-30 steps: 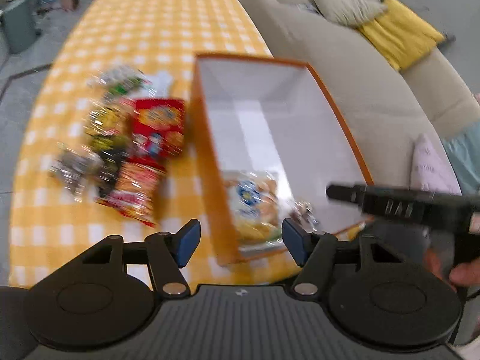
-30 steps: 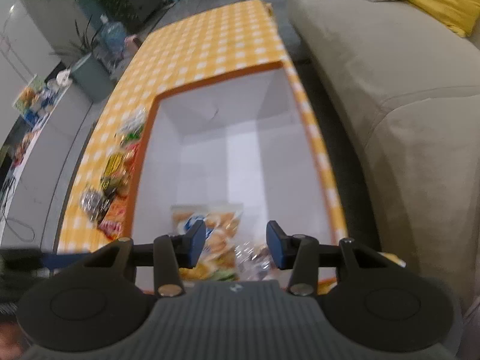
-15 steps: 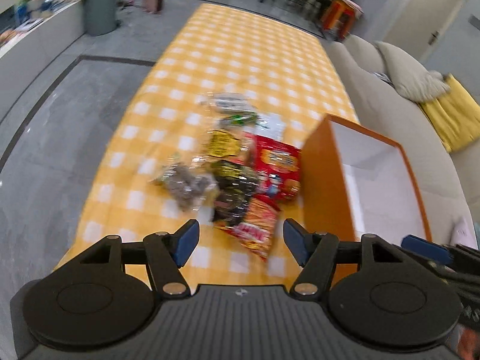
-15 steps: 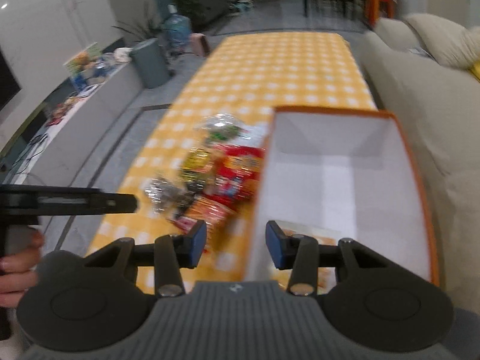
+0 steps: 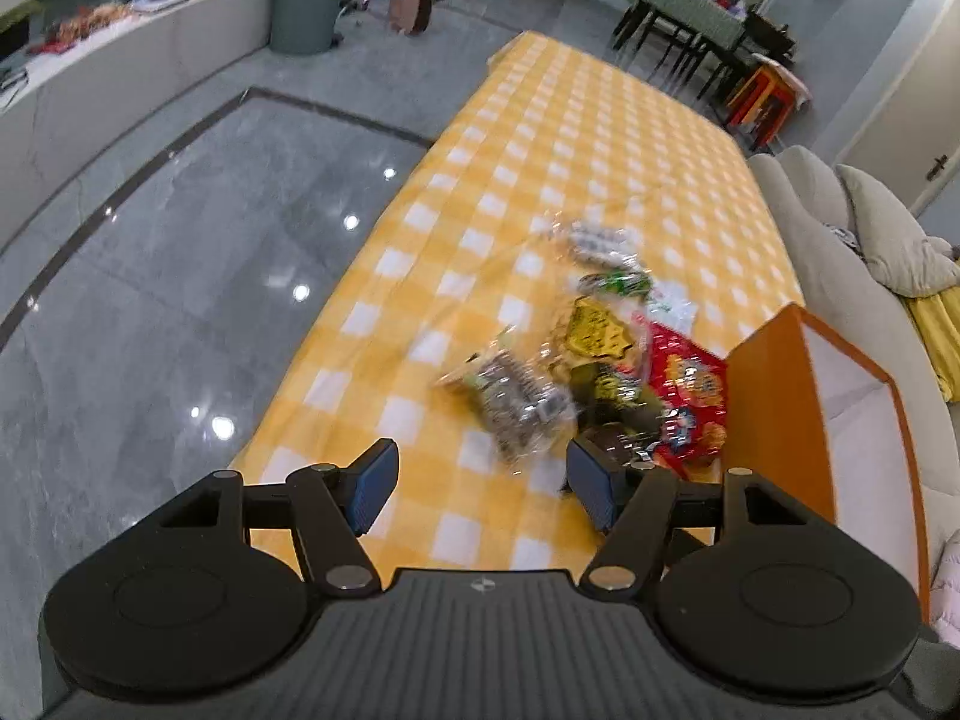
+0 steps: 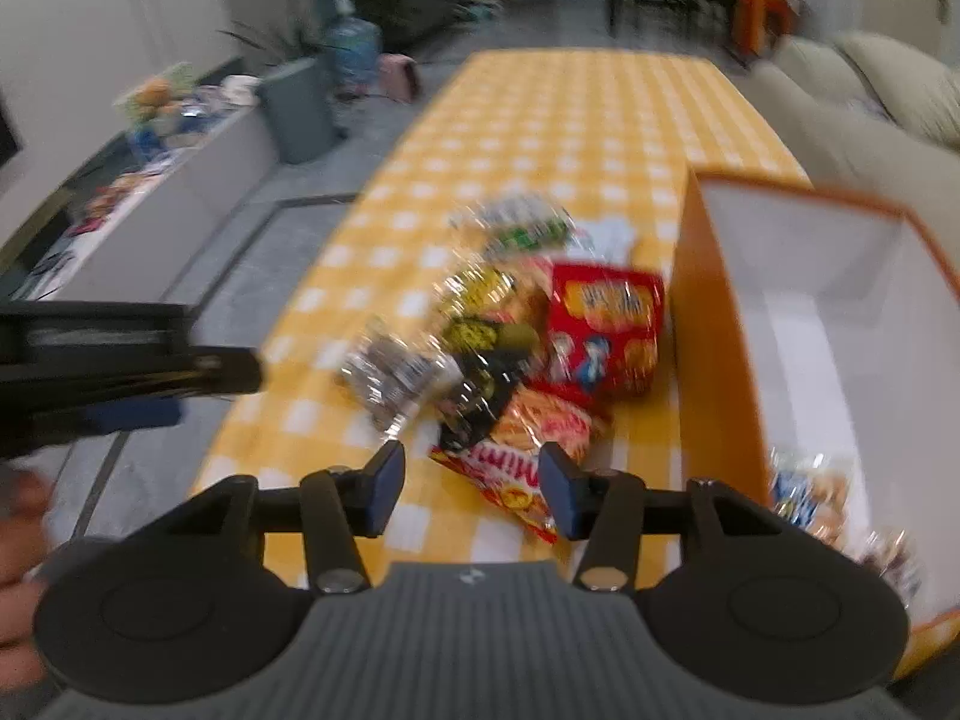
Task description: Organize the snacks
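A pile of snack packets lies on the yellow checked tablecloth (image 5: 540,138): a red packet (image 5: 684,384) (image 6: 606,330), a clear silvery packet (image 5: 516,408) (image 6: 402,372), a yellow one (image 5: 594,330) and an orange one (image 6: 540,438). To their right stands the orange box (image 5: 774,408) (image 6: 714,330), with packets (image 6: 810,498) in its near end. My left gripper (image 5: 483,489) hangs open and empty just short of the silvery packet. Above the orange packet, the jaws of my right gripper (image 6: 470,492) are opening, gripping nothing. The left gripper's fingers (image 6: 180,360) show at the left.
A beige sofa (image 5: 840,252) with cushions runs along the table's right side. Grey tiled floor (image 5: 180,300) lies to the left, with a low counter and a grey bin (image 5: 306,0) beyond. A dining table with chairs (image 5: 690,6) stands at the back. A hand (image 6: 18,540) holds the left gripper.
Both grippers swung left, away from over the box and toward the snack pile. The right jaws have widened a little. The left gripper now shows in the right wrist view.
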The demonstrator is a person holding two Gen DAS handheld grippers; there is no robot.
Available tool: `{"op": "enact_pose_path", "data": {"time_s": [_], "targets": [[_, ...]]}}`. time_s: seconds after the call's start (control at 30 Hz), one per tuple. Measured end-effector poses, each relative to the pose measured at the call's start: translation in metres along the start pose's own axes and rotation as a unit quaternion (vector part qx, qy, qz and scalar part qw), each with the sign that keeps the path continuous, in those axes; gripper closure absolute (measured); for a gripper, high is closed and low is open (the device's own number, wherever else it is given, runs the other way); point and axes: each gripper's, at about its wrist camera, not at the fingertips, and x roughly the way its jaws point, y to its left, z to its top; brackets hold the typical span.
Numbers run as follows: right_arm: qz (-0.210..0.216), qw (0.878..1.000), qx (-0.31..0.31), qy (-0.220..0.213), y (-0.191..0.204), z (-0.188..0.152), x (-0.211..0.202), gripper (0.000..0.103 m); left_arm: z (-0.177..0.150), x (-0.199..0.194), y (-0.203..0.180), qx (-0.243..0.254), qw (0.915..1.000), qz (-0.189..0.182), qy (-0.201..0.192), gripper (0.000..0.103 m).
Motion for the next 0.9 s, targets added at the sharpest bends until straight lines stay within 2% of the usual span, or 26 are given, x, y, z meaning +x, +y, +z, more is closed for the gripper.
{"op": "enact_pose_path", "data": {"time_s": [0.1, 0.13, 0.2, 0.27, 0.4, 0.53, 0.63, 0.7, 0.77, 0.9], "targets": [[-0.012, 0.999, 0.032, 0.0, -0.003, -0.005, 0.022, 0.052, 0.002, 0.007, 0.011, -0.016, 0.9998, 0.002, 0.012, 0.027], [-0.01, 1.0, 0.025, -0.005, -0.002, -0.005, 0.026, 0.052, 0.002, 0.009, 0.014, -0.021, 0.9997, -0.001, 0.015, 0.027], [-0.005, 0.999, -0.021, -0.026, 0.008, -0.002, 0.033, 0.052, 0.004, 0.011, 0.021, -0.032, 0.9993, -0.006, 0.019, 0.027], [-0.011, 0.997, -0.07, -0.041, 0.018, 0.002, 0.041, 0.045, 0.005, 0.013, 0.026, -0.038, 0.9991, -0.005, 0.02, 0.027], [-0.024, 0.997, -0.08, 0.001, 0.014, 0.016, 0.073, 0.043, 0.004, 0.019, 0.031, -0.038, 0.9987, 0.0, 0.034, 0.027], [-0.014, 0.996, -0.09, 0.012, 0.007, 0.024, 0.091, 0.043, 0.005, 0.028, 0.032, -0.036, 0.9983, -0.008, 0.045, 0.027], [-0.015, 0.992, -0.119, 0.033, 0.014, 0.027, 0.105, 0.043, 0.006, 0.033, 0.033, -0.031, 0.9981, -0.006, 0.053, 0.027], [-0.012, 0.991, -0.127, 0.03, 0.018, 0.029, 0.108, 0.044, 0.006, 0.037, 0.035, -0.032, 0.9977, -0.006, 0.059, 0.027], [-0.016, 0.989, -0.142, 0.042, 0.023, 0.031, 0.113, 0.048, 0.006, 0.04, 0.039, -0.039, 0.9971, -0.004, 0.066, 0.027], [-0.019, 0.985, -0.166, 0.041, 0.03, 0.029, 0.117, 0.051, 0.008, 0.037, 0.047, -0.066, 0.9949, -0.038, 0.066, 0.027]]}}
